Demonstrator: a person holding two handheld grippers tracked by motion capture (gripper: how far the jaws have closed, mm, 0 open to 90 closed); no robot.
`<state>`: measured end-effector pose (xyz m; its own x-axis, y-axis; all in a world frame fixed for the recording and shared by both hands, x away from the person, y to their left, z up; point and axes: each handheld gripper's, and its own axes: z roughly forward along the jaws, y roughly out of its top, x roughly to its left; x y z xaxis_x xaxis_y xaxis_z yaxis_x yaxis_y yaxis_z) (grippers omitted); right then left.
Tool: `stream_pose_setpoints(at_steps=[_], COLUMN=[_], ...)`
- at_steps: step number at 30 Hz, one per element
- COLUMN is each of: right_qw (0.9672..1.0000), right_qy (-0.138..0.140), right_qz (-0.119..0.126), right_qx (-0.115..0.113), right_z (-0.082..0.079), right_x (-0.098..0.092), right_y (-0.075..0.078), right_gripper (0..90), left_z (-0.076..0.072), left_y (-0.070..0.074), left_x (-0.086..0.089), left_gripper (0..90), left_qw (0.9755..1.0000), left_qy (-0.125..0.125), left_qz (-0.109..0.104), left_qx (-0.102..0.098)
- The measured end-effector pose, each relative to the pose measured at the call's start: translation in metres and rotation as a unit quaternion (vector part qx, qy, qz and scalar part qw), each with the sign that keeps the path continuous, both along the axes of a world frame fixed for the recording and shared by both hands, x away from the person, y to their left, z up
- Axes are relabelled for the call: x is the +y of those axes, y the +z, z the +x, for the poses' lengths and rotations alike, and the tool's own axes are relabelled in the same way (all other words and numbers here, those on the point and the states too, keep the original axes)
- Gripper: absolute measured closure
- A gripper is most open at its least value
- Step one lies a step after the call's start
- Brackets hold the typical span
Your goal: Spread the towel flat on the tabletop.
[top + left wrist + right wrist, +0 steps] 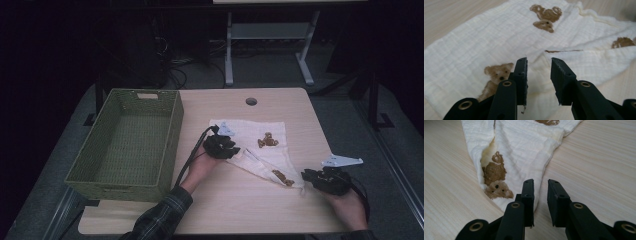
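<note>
While I watch from the high view, my left gripper sits over the left part of a white, crinkled muslin cloth printed with brown teddy bears, which lies partly folded on the pale wooden table. The cloth is spread right of centre, its near corner tapering to a point toward my right gripper.

Through the left gripper view, the left gripper has its two black jaws parted with a clear gap between them. No fabric is pinched there; the cloth lies just under and beyond the tips, with one bear print beside the left-hand jaw and another bear farther off. A raised fold of the cloth crosses right in front of the tips.

Through the right gripper view, the right gripper also shows a narrow gap between its jaws, with bare tabletop visible in it. The cloth's tapered corner ends just at the left-hand jaw; I cannot tell whether that jaw touches the hem. A brown bear is printed near that corner.

A green woven plastic basket, rectangular, stands on the left side of the table, just beside the cloth's far left corner but apart from it. A round cable hole lies beyond the cloth.
</note>
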<state>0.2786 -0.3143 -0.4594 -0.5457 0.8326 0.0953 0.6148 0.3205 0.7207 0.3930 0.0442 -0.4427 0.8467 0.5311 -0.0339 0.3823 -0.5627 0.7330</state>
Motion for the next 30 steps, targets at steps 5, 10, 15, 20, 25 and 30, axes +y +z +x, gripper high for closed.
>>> stream_pose_setpoints(at_steps=[5, 10, 15, 20, 25, 30], right_qw=[1.0000, 1.0000, 1.0000, 1.0000, 1.0000, 1.0000], right_qy=[0.004, 0.004, 0.006, 0.004, 0.003, 0.001], right_qz=[-0.003, -0.002, -0.003, -0.003, -0.001, 0.000], right_qx=[-0.003, -0.002, -0.002, -0.002, -0.003, -0.005], right_z=[-0.001, 0.000, -0.001, -0.001, -0.001, -0.001], right_x=[0.002, 0.002, 0.002, 0.001, 0.001, 0.000], right_y=[0.001, 0.000, 0.000, 0.001, 0.001, 0.001], right_gripper=[75.3, 75.1, 75.1, 75.1, 75.1, 74.7], left_z=[-0.004, -0.003, 0.001, -0.002, -0.012, -0.031], left_y=[-0.011, -0.022, -0.021, -0.010, 0.004, 0.019], left_x=[-0.010, -0.016, -0.012, -0.006, 0.006, 0.025], left_gripper=[64.9, 68.9, 83.4, 84.9, 84.9, 84.9], left_qw=[0.9998, 0.9994, 0.9996, 0.9998, 0.9997, 0.9991], left_qy=[-0.014, -0.015, -0.002, -0.003, -0.004, -0.006], left_qz=[0.009, 0.026, 0.019, 0.006, -0.010, -0.028], left_qx=[0.011, 0.017, 0.018, 0.021, 0.024, 0.031])
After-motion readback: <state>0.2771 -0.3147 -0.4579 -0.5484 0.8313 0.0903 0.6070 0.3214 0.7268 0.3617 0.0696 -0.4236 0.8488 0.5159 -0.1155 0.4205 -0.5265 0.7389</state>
